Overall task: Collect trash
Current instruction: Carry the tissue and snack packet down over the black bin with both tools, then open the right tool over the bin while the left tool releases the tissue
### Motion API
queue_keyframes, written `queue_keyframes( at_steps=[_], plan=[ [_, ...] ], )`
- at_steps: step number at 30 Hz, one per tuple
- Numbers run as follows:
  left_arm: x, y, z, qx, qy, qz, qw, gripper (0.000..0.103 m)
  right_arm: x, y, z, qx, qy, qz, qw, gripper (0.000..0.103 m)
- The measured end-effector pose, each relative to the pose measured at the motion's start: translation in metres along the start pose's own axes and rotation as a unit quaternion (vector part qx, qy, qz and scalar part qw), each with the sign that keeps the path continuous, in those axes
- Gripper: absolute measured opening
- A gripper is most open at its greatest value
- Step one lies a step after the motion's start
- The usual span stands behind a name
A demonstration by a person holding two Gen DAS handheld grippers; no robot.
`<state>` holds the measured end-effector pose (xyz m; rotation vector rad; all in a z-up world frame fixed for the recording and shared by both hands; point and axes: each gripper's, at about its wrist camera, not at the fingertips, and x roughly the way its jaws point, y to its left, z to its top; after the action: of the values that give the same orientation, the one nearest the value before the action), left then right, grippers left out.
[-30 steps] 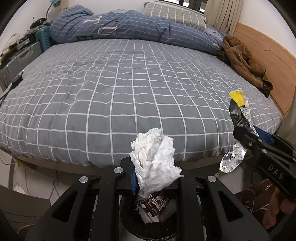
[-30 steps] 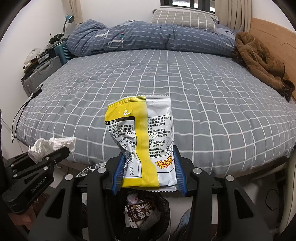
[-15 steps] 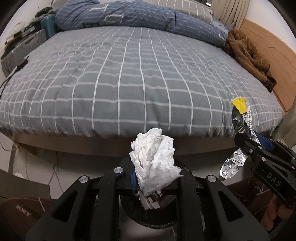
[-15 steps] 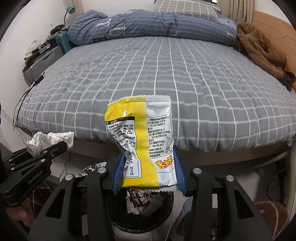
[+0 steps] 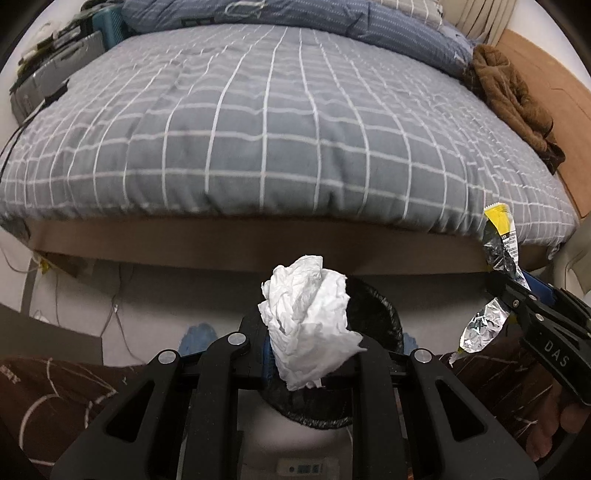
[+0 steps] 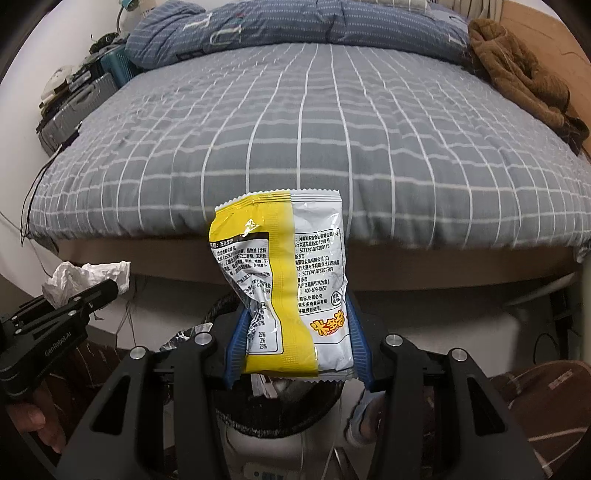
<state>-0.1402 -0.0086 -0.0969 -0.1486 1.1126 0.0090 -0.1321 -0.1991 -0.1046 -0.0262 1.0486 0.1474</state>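
Note:
My left gripper [image 5: 306, 354] is shut on a crumpled white tissue [image 5: 308, 325] and holds it over the near rim of a black-lined trash bin [image 5: 380, 317]. My right gripper [image 6: 295, 347] is shut on a yellow and silver snack bag [image 6: 284, 280], held upright over the same bin [image 6: 280, 421], where some trash shows under the bag. The right gripper with the bag [image 5: 498, 240] shows at the right of the left wrist view. The left gripper with the tissue [image 6: 85, 277] shows at the left of the right wrist view.
A bed with a grey checked cover [image 5: 277, 122] stands just behind the bin, its wooden frame edge [image 5: 258, 243] close. A brown garment [image 5: 513, 96] lies on its right side. Suitcases [image 6: 70, 107] and cables stand at the left. A folded blue quilt [image 6: 277, 26] lies at the back.
Both grippers have lowered and tilted down toward the bin. The bed edge now sits higher in both views. The tissue and the snack bag stay gripped.

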Motion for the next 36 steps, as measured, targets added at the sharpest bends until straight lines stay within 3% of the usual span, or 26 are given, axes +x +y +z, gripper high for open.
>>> queue_keyframes(
  at_steps=[9,20,30,36],
  plan=[
    [0.017,0.005,-0.022,0.003,0.025,0.004,0.9997,0.017,0.017,0.011,-0.018,-0.010,0.029,0.002,1.000,0.045],
    [0.072,0.014,-0.028,0.002,0.066,-0.006,0.9978,0.017,0.075,0.022,-0.042,-0.030,0.095,-0.001,0.995,0.046],
    [0.093,0.042,-0.034,-0.019,0.082,0.008,0.9964,0.017,0.125,0.045,-0.053,-0.060,0.153,0.005,0.986,0.046],
    [0.094,0.055,-0.039,-0.033,0.085,0.016,0.9957,0.017,0.136,0.050,-0.055,-0.076,0.156,0.010,0.985,0.054]
  ],
)
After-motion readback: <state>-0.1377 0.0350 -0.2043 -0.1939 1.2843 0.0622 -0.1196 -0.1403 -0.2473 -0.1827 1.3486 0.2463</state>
